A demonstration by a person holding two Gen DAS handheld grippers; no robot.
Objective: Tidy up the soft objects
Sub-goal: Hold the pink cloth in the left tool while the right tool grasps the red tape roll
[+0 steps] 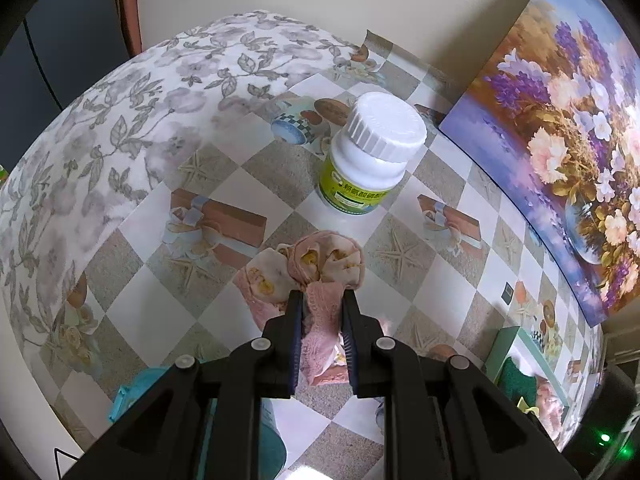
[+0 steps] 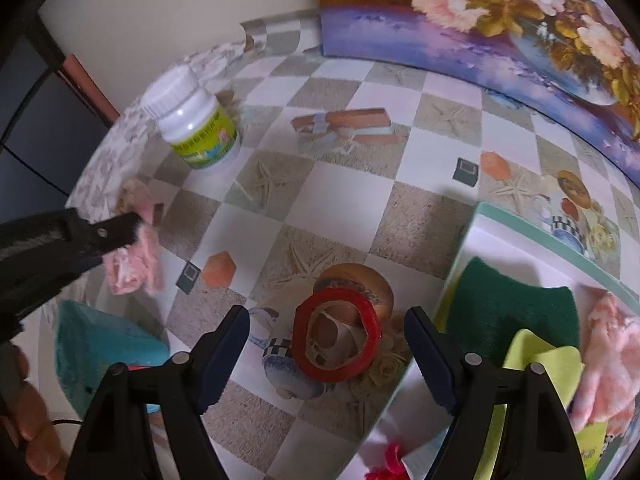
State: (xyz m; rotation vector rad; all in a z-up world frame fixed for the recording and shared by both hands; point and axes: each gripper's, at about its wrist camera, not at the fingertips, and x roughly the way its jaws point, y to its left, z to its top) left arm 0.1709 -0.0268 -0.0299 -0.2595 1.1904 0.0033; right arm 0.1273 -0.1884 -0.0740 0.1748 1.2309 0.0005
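My left gripper (image 1: 322, 296) is shut on a pink lace and floral cloth (image 1: 320, 260), which hangs bunched from the fingertips above the checked tablecloth. The right wrist view shows the same left gripper (image 2: 134, 224) at the left edge with the pink cloth (image 2: 136, 264) dangling from it. My right gripper (image 2: 327, 314) stands open, pointing down over a red tape roll (image 2: 370, 322) that lies on the table apart from both pads. A mint-rimmed white box (image 2: 520, 220) to the right holds a green scouring pad (image 2: 508, 308), a yellow cloth (image 2: 544, 364) and a fluffy pink cloth (image 2: 608, 360).
A white bottle (image 1: 368, 152) with a green label stands behind the held cloth. A flower painting (image 1: 560, 140) leans on the wall along the right. A teal cloth (image 2: 100, 348) lies at the near left. A person's hand (image 2: 28, 432) shows at the lower left.
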